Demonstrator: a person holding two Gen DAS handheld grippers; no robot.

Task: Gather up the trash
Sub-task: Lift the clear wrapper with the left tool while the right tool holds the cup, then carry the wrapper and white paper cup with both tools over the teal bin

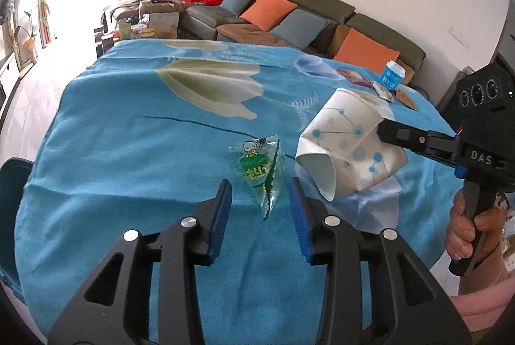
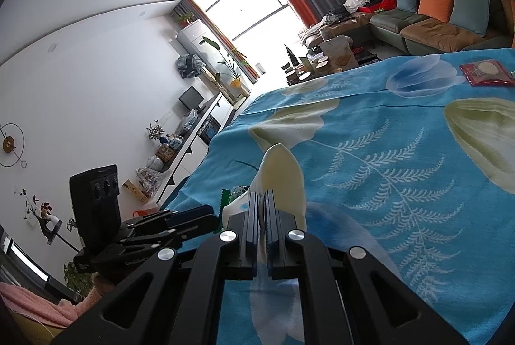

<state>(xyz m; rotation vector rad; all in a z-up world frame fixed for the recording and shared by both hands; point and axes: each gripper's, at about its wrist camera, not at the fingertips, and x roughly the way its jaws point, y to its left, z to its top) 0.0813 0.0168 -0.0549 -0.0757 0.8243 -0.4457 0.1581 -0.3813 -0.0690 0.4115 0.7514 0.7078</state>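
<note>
Fingers (image 1: pixel 222 209) x4, 2 cups (image 1: pixel 347 148), 1 wrapper (image 1: pixel 260 171)

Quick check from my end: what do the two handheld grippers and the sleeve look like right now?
Both grippers, left gripper and right gripper, are black with silver rivets and blue finger pads. The right one has a pistol handle, white "DAS" lettering and a three-lens camera block. The sleeve is pink and fuzzy.

Bench cloth (image 1: pixel 128 151) blue with pale cream-green tulips and white fern fronds, crushed paper cup (image 1: pixel 347 148) white with blue dot-and-line print, wrapper (image 1: pixel 260 164) clear with green label, far cup (image 1: pixel 391 76) blue-white, packet (image 2: pixel 486 72) red.
</note>
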